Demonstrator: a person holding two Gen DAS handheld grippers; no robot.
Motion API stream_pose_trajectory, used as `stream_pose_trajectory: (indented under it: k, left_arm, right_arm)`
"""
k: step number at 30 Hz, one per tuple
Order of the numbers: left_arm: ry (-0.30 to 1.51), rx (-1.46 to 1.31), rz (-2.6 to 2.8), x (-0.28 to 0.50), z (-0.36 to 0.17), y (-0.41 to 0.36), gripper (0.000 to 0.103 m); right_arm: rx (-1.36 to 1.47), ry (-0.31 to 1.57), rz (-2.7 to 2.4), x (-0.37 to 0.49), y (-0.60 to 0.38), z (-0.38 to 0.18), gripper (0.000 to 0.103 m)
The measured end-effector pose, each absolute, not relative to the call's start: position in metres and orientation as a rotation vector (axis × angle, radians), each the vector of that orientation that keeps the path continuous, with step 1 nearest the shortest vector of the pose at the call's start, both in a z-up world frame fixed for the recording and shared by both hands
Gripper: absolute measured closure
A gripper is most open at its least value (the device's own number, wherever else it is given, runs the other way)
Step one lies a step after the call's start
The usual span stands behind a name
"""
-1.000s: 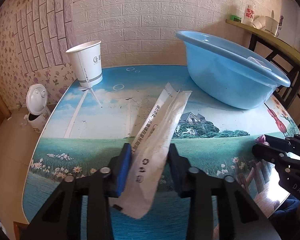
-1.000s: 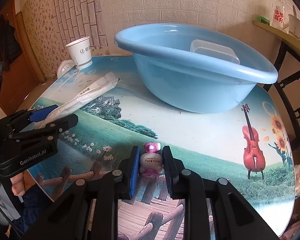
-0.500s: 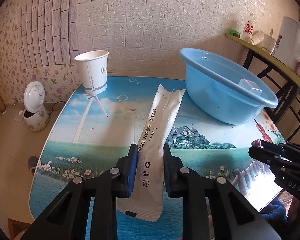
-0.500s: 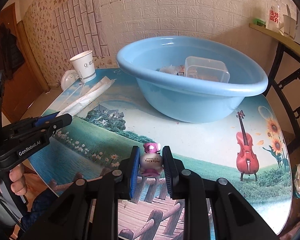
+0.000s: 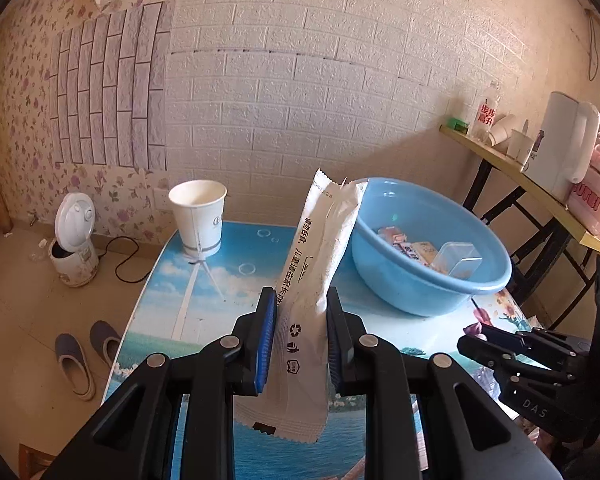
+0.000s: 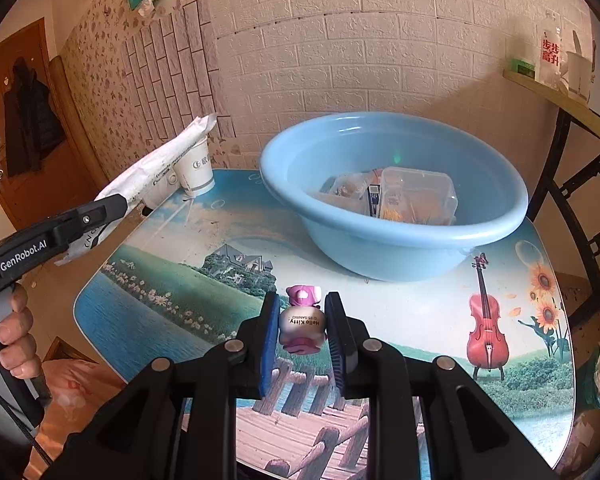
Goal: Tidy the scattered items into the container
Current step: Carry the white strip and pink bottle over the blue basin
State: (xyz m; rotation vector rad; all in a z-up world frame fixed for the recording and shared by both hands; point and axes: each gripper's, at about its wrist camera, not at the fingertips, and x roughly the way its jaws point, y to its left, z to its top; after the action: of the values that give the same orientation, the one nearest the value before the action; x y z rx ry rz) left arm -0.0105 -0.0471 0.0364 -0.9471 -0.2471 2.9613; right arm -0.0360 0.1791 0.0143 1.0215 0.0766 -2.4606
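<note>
Since your left gripper (image 5: 296, 336) fingers have just closed on long packet (image 5: 320, 264), it rises off counter (image 6: 420, 304); right gripper (image 6: 302, 330) clamps pink toy bottle (image 6: 302, 322); basin (image 6: 420, 240) ahead, carry both there.

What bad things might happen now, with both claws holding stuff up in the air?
1. The left claw pinches the long white packet near its bottom end, so the tall top could flop or catch the blue basin's rim.
2. The right claw squeezes a small round Hello Kitty bottle; it might pop out and roll on the table.
3. The paper cup stands beside the packet's path and might get knocked.
</note>
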Motion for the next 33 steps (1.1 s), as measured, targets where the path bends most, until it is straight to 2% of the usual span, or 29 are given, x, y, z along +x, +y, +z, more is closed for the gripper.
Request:
stream_pose_trajectory:
  k: [15,33]
  left_arm:
    - [-0.205,-0.959,2.789,-0.079,0.043,0.019,0.082]
    - [-0.143,-1.019,2.737,-0.133,0.017,0.058,0.081]
  right_arm:
    - [0.956,0.031,-2.544,-0.090,0.219,0.050,0.079]
    - [1.006,0.021,-2.524,-0.135,0.224,0.024,0.079]
